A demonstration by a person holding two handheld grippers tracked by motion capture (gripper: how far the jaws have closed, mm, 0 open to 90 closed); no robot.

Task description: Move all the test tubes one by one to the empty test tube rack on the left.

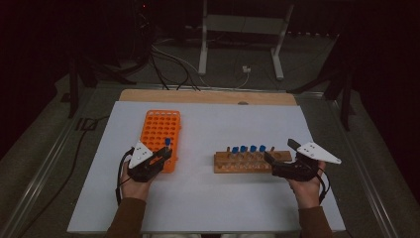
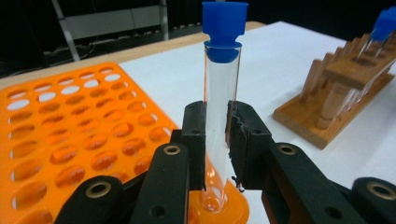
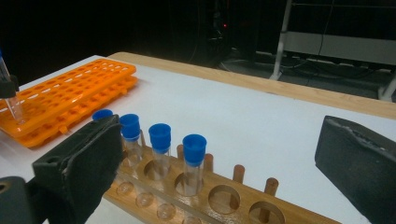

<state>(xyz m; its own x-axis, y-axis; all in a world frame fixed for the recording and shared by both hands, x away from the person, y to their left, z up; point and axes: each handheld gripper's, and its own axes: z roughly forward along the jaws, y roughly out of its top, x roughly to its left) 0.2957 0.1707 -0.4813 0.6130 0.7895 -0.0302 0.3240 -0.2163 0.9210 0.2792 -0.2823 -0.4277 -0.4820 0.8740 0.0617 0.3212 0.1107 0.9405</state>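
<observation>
A clear test tube with a blue cap (image 2: pixel 222 70) stands upright between the pads of my left gripper (image 2: pixel 217 140), which is shut on its lower half. The tube's bottom sits in a hole at the near right corner of the orange rack (image 2: pixel 70 121). In the high view the left gripper (image 1: pixel 166 151) is at that corner of the orange rack (image 1: pixel 159 128). My right gripper (image 3: pixel 222 165) is open wide at the right end of the wooden rack (image 3: pixel 224 205), which holds several blue-capped tubes (image 3: pixel 194 158). In the high view the right gripper (image 1: pixel 281 151) has nothing between its pads.
The wooden rack (image 1: pixel 245 162) lies mid-table on the white sheet (image 1: pixel 208 198), with free holes at its right end. Behind the table are cables and a metal stand (image 1: pixel 242 29) on the floor. A person's hands and sleeves come in from the near edge.
</observation>
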